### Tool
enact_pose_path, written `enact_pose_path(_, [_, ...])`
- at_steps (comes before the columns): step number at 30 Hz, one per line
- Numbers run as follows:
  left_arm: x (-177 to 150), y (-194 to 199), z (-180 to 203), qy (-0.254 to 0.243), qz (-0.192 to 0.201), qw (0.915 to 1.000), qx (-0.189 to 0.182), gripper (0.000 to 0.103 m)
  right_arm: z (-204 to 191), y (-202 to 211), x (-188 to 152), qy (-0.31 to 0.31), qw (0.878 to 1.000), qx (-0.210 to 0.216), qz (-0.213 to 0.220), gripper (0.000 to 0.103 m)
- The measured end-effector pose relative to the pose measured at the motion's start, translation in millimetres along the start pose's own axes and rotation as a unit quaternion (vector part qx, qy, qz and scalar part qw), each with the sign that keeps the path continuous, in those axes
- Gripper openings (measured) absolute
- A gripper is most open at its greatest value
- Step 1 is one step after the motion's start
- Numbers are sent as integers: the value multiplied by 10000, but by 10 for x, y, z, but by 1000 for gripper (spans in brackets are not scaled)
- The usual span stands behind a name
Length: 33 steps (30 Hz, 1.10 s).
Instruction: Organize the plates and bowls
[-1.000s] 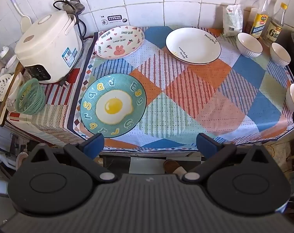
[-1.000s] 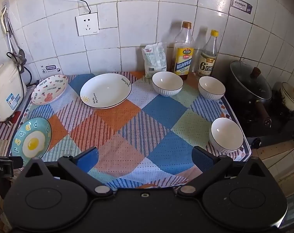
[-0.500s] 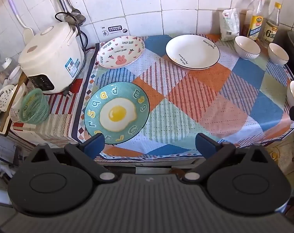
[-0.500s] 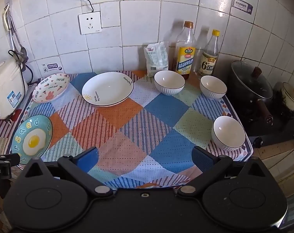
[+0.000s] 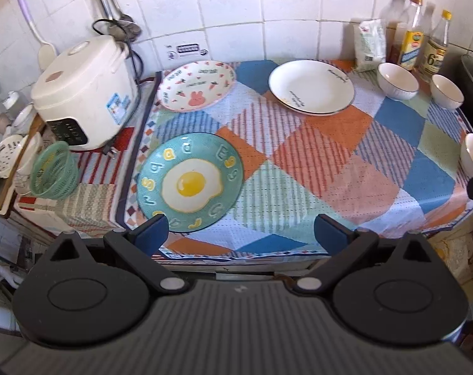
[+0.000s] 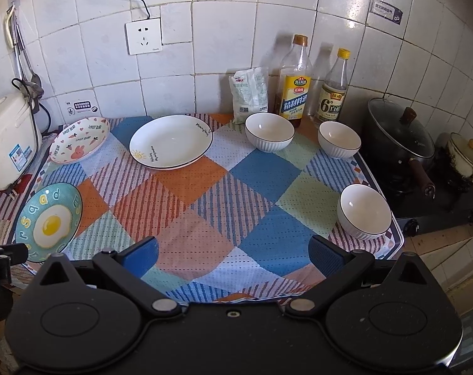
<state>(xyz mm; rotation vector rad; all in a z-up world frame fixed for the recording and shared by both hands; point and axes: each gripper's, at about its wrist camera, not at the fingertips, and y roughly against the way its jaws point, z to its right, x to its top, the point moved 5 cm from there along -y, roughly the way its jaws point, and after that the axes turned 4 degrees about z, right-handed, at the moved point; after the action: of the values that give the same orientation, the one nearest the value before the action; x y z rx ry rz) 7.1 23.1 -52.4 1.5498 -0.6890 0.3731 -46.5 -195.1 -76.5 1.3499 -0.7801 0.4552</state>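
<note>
Hovering left gripper spread near egg plate

A dotted, matt woven cloth covers the surface. The plates, like the egg plate, and the white bowls look glazed and glossy. The wall tiles shine; the rice cooker is smooth plastic.
</note>
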Motion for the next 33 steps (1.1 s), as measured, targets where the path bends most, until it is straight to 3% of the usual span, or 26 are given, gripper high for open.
enact_pose_path(17, [-77,151,-47,164,331,9987,-340,99,-76,32,-42,-8,10000,44,32,103])
enact_pose_path(33, [-73,103,-105,263,149,9987,-407,99,-79,146,-43,99,9998,-19,145,103])
